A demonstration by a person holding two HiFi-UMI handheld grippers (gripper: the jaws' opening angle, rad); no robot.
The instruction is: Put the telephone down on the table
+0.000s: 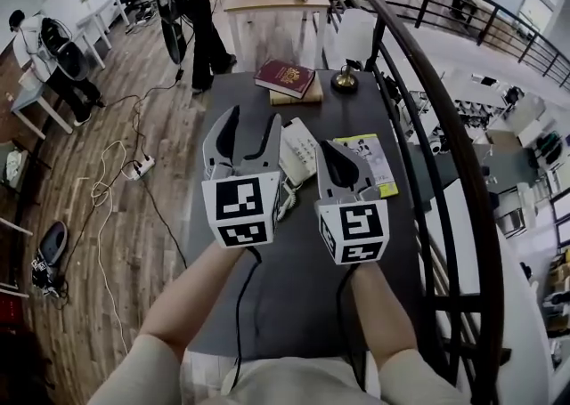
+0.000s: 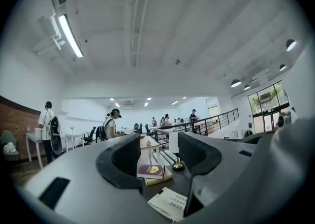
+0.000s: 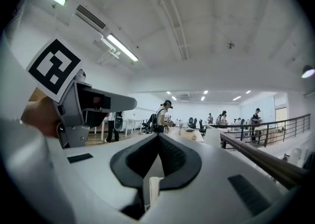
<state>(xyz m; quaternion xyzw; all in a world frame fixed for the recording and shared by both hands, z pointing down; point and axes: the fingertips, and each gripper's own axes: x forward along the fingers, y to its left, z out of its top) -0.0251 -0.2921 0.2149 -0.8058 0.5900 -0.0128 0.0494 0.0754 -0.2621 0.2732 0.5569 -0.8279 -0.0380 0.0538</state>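
The white telephone (image 1: 300, 152) lies on the dark table (image 1: 294, 261), showing between my two raised grippers, neither of which touches it. My left gripper (image 1: 251, 120) hovers above its left side, jaws apart with nothing between them. Its own view has my left gripper (image 2: 157, 156) looking level across the room, the telephone (image 2: 170, 202) low between the jaws. My right gripper (image 1: 329, 147) is shut, its tips meeting with nothing in them, just right of the telephone. In its own view my right gripper (image 3: 158, 138) points level at the office.
A dark red book on a tan one (image 1: 289, 79) and a brass desk bell (image 1: 345, 83) sit at the table's far end. A yellow-green booklet (image 1: 372, 159) lies right of the telephone. A curved black railing (image 1: 445, 145) runs along the table's right side. People stand at desks beyond.
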